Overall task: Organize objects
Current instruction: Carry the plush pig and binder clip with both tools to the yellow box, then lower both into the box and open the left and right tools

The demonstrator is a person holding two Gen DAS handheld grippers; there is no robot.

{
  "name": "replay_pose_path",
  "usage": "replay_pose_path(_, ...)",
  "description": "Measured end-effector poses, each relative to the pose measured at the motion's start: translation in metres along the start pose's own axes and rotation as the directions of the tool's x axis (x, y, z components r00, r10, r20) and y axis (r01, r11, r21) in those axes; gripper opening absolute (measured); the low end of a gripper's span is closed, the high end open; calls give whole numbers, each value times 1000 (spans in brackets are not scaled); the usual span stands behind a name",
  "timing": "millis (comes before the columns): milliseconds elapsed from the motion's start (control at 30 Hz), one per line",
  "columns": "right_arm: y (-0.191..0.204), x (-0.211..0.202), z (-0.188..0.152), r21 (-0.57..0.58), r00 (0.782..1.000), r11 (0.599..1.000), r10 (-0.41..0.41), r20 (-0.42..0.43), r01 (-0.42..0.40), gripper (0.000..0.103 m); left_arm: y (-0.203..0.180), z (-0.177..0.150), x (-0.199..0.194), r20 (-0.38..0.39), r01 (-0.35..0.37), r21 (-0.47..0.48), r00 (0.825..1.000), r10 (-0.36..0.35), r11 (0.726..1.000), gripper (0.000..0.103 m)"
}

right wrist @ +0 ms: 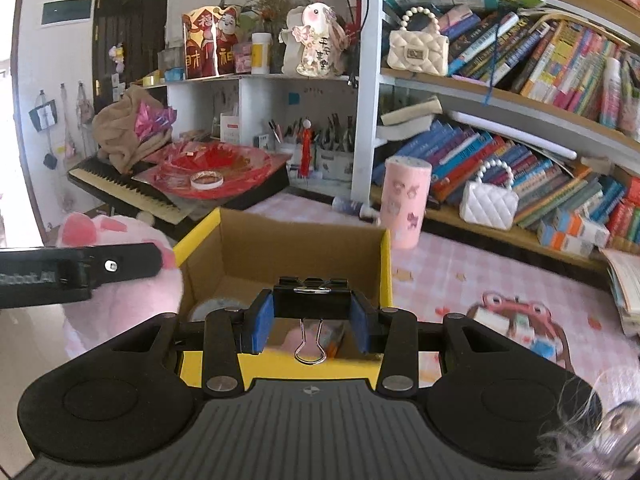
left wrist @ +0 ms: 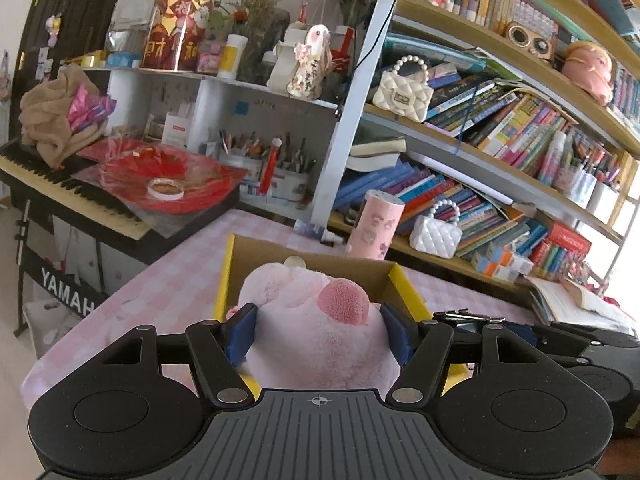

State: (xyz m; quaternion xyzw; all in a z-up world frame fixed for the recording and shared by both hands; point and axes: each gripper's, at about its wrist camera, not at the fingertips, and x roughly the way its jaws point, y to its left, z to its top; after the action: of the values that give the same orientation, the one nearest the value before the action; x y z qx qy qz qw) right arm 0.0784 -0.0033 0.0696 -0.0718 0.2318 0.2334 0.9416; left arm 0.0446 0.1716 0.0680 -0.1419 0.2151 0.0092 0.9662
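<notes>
My right view alone looks into the yellow-edged cardboard box [right wrist: 280,248] on the pink checked tablecloth [right wrist: 480,272] below crowded bookshelves [right wrist: 520,80], my left gripper [left wrist: 318,330] half-open, squeezing the pink plush toy [left wrist: 320,320], my right gripper [right wrist: 312,320] narrowly pinching a black binder clip [right wrist: 312,300] over it.

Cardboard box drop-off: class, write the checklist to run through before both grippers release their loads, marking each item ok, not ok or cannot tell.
1. Left gripper clamped on the pink plush toy: ok.
2. Right gripper clamped on the black binder clip: ok.
3. Cardboard box open on top: ok.
4. Binder clip over the box opening: ok.
5. Plush fully over the opening: cannot tell.
6. Room left inside for the plush: cannot tell.
</notes>
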Motion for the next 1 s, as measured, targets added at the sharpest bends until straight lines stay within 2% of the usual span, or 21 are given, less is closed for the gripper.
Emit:
replay_pose_path(133, -17, 29, 14, -15, 1000, 1000, 16, -12, -16, 38, -8, 4, 32, -16, -20, 6, 1000, 20, 1000, 66)
replay_pose_path(267, -27, 59, 22, -33, 998, 998, 47, -36, -48, 38, -12, 0, 63, -73, -69, 24, 995, 71, 997, 67)
replay_pose_path(367, -32, 83, 26, -29, 995, 997, 74, -62, -76, 38, -8, -7, 85, -136, -125, 39, 982, 129, 991, 67)
replay_pose_path(500, -35, 123, 34, -58, 982, 989, 129, -135, -138, 38, -2, -13, 103, -190, -169, 29, 967, 171, 985, 67)
replay_pose_path(700, -25, 172, 43, -146, 951, 963, 186, -247, -227, 38, -11, -16, 114, -208, -203, 134, 951, 228, 970, 70)
replay_pose_path(867, -19, 202, 44, -162, 905, 942, 219, -363, -293, 38, -20, -22, 120, -218, -221, 228, 938, 271, 948, 74)
replay_pose_path(1000, -13, 212, 32, -189, 876, 927, 217, -430, -322, 38, -21, -24, 119, -211, -225, 245, 937, 279, 943, 75)
